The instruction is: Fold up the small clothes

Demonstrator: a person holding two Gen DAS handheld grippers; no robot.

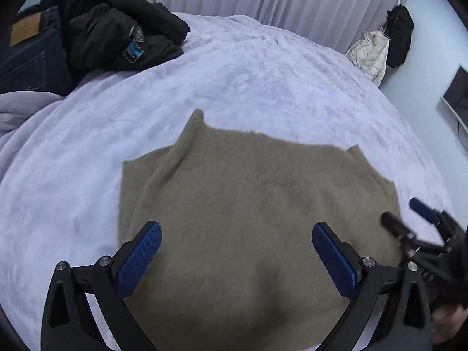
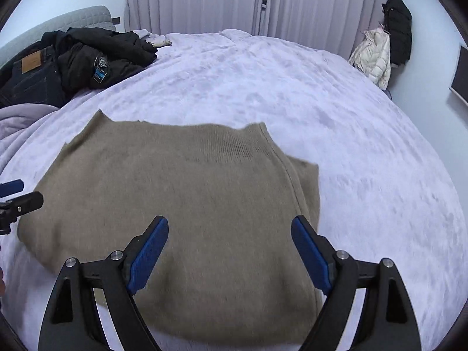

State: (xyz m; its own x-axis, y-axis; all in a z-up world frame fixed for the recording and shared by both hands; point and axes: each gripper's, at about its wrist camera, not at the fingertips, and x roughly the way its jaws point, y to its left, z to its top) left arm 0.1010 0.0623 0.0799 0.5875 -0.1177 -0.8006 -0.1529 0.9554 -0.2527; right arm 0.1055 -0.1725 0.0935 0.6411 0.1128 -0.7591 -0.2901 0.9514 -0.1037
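Both tools, left (image 1: 237, 251) and right (image 2: 229, 245), hover wide open and empty over the sweater (image 1: 248, 204), lying flat just ahead and below, its long axis crossing them on the bed (image 1: 263, 73).

The beige knitted sweater (image 1: 239, 219) (image 2: 181, 204) lies flat on the bed, folded into a compact shape. Its ribbed edge points toward the curtains, and one side is folded over.

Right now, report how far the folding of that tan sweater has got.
Done: the tan knitted sweater lies flat on the lilac bedspread, sides apparently tucked into a rough rectangle. In hand: nothing; the left tool and right tool hang open above it. Left: probably the final crosswise fold.
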